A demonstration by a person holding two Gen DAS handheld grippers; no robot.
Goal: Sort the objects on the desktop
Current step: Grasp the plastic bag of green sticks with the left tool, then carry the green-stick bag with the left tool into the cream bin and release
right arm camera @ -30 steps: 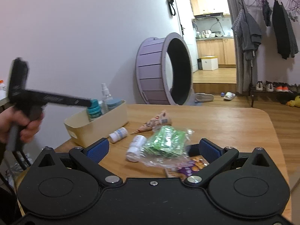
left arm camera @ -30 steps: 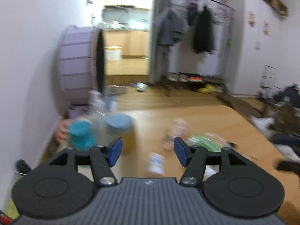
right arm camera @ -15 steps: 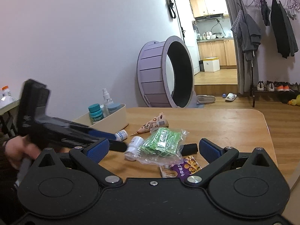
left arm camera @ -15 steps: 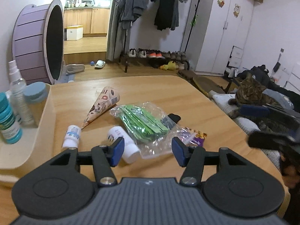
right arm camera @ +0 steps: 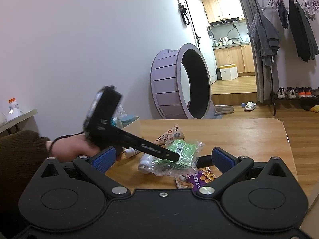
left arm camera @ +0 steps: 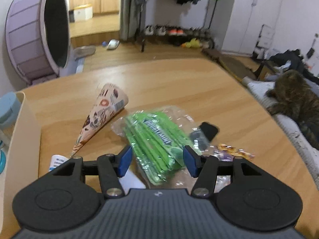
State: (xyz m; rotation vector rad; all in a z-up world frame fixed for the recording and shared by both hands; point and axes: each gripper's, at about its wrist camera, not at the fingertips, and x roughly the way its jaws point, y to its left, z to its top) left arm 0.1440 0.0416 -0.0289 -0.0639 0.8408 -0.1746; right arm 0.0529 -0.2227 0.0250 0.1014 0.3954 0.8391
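On the wooden table lie a clear bag of green packets, a printed paper cone, two white bottles, a black object and a purple snack packet. My left gripper is open, low over the near end of the green bag, with a blue pad on either side of it. In the right wrist view the left gripper, held by a hand, slants down onto the green bag. My right gripper stands open and empty, short of the pile.
A beige bin with blue-capped containers stands on the table's left side. Beyond the table stand a purple wheel and a clothes rack. A cat lies on bedding off the table's right edge.
The left gripper swung right from the bin and came down over the green bag, still open. The right gripper has hardly moved.
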